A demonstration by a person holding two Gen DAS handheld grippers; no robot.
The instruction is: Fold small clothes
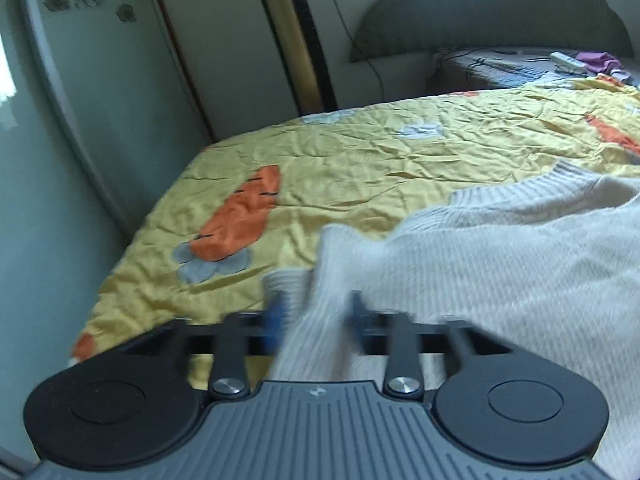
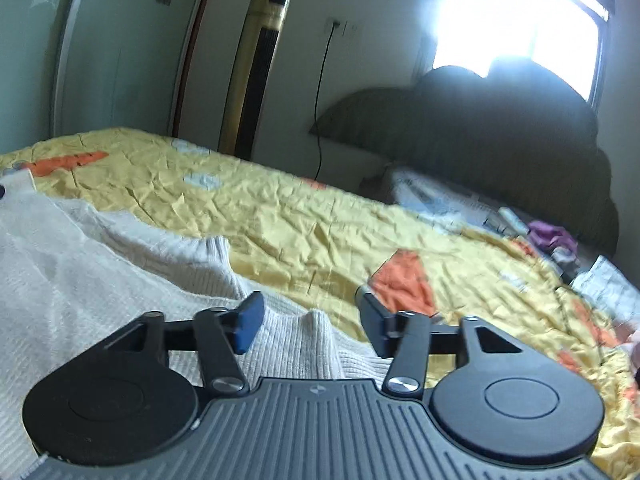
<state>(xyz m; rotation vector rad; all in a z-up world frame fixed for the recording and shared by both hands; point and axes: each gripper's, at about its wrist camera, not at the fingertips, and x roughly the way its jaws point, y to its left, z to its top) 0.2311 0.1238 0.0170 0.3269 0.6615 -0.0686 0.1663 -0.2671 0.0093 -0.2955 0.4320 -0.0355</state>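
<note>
A cream knitted sweater (image 1: 500, 256) lies on a yellow quilt with orange carrot patches (image 1: 360, 160). My left gripper (image 1: 316, 312) is shut on a bunched part of the sweater, which passes between its blue pads (image 1: 276, 312) and drapes over the body; the image is blurred there. In the right wrist view the sweater (image 2: 100, 264) spreads to the left and under my right gripper (image 2: 310, 320), which is open and empty just above the sweater's edge, its blue pads (image 2: 248, 324) wide apart.
The quilt's left edge (image 1: 132, 248) drops off beside a grey-green wardrobe door (image 1: 80, 120). A gold tower fan (image 2: 256, 76) stands by the wall. A dark headboard (image 2: 500, 140), a remote and purple cloth (image 2: 548, 236) lie at the bed's far end.
</note>
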